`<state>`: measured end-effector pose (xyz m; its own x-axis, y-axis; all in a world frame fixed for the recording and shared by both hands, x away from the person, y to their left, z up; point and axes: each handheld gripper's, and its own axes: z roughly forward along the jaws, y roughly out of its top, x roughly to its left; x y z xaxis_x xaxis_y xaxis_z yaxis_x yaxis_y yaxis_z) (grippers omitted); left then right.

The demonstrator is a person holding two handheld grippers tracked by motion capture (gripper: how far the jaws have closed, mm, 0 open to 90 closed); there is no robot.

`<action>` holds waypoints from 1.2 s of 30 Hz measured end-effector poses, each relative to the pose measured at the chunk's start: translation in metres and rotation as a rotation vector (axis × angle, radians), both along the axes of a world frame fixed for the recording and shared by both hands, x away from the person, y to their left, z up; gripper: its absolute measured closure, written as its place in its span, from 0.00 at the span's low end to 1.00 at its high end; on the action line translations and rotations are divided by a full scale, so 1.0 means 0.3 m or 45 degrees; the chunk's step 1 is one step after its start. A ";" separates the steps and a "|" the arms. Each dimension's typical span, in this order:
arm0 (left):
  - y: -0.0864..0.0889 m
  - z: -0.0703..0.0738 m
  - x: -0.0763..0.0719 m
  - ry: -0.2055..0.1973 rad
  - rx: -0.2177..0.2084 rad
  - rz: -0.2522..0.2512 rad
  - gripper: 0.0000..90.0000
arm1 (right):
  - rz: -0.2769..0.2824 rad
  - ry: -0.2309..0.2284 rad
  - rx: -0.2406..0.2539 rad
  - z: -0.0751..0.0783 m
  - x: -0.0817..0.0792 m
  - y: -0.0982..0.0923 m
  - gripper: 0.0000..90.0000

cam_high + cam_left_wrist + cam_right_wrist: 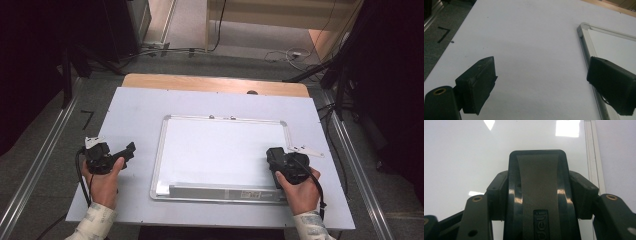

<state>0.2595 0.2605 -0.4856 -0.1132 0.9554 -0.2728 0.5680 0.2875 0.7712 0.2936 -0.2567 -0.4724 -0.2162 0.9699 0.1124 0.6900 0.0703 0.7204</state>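
Note:
A whiteboard (220, 145) with a silver frame lies flat in the middle of the table. My right gripper (275, 155) hovers over its right near corner and is shut on a black eraser (537, 185), which stands between the two jaws in the right gripper view, with the board's glossy surface (461, 157) and its frame (591, 157) behind it. My left gripper (131, 150) is held over the bare table just left of the board. Its jaws stand wide apart with nothing between them (541, 67), and the board's corner (584, 32) lies beside the right jaw.
The pale table cover (135, 110) reaches well past the board on all sides, with a wooden edge (215, 82) at the back. Metal rails (40, 160) run along the floor on both sides. Cables (280, 55) lie on the floor beyond the table.

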 end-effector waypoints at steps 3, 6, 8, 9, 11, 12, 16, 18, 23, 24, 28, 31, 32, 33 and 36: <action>0.000 0.000 0.000 0.000 0.000 0.000 0.10 | -0.011 0.007 -0.002 -0.010 -0.010 0.001 0.42; 0.000 0.000 0.000 -0.001 0.001 -0.001 0.10 | -0.032 0.010 -0.005 -0.018 -0.015 -0.003 0.42; 0.000 0.000 -0.001 0.000 0.002 -0.003 0.10 | -0.049 0.014 -0.006 -0.022 -0.017 -0.011 0.42; 0.000 0.000 0.000 0.000 0.000 -0.001 0.10 | -0.062 0.019 -0.003 -0.022 -0.018 -0.013 0.42; 0.000 0.000 0.000 0.000 0.000 0.000 0.10 | -0.064 0.015 0.002 -0.024 -0.020 -0.018 0.42; -0.001 -0.001 0.000 0.000 -0.001 -0.001 0.10 | -0.065 0.018 -0.002 -0.025 -0.022 -0.017 0.42; -0.002 0.000 0.000 0.001 0.003 -0.002 0.10 | -0.081 0.038 -0.005 -0.038 -0.019 -0.011 0.42; -0.001 0.000 -0.001 0.001 0.003 -0.002 0.10 | -0.086 0.050 -0.014 -0.049 -0.015 -0.012 0.41; -0.001 -0.001 0.000 0.002 0.003 -0.003 0.10 | -0.104 0.045 -0.015 -0.063 -0.011 -0.013 0.32; -0.001 -0.001 0.000 0.001 0.003 -0.002 0.10 | -0.106 0.041 -0.017 -0.064 -0.010 -0.014 0.31; -0.001 -0.001 0.000 0.000 0.001 -0.002 0.10 | -0.102 0.033 -0.021 -0.060 -0.010 -0.019 0.31; 0.000 -0.001 -0.001 0.001 0.002 -0.002 0.10 | -0.087 -0.001 -0.029 -0.049 -0.013 -0.020 0.30; 0.000 -0.001 0.000 0.000 0.003 -0.003 0.10 | -0.084 -0.013 -0.032 -0.044 -0.014 -0.018 0.30; 0.000 -0.001 0.000 0.001 0.002 -0.004 0.10 | -0.079 -0.019 -0.035 -0.039 -0.015 -0.016 0.30; -0.001 -0.001 -0.001 0.001 0.003 -0.003 0.10 | -0.059 -0.032 -0.052 -0.033 -0.014 -0.016 0.29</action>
<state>0.2593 0.2603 -0.4858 -0.1109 0.9562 -0.2708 0.5691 0.2845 0.7715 0.2893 -0.2614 -0.4822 -0.1729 0.9826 0.0677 0.6752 0.0682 0.7345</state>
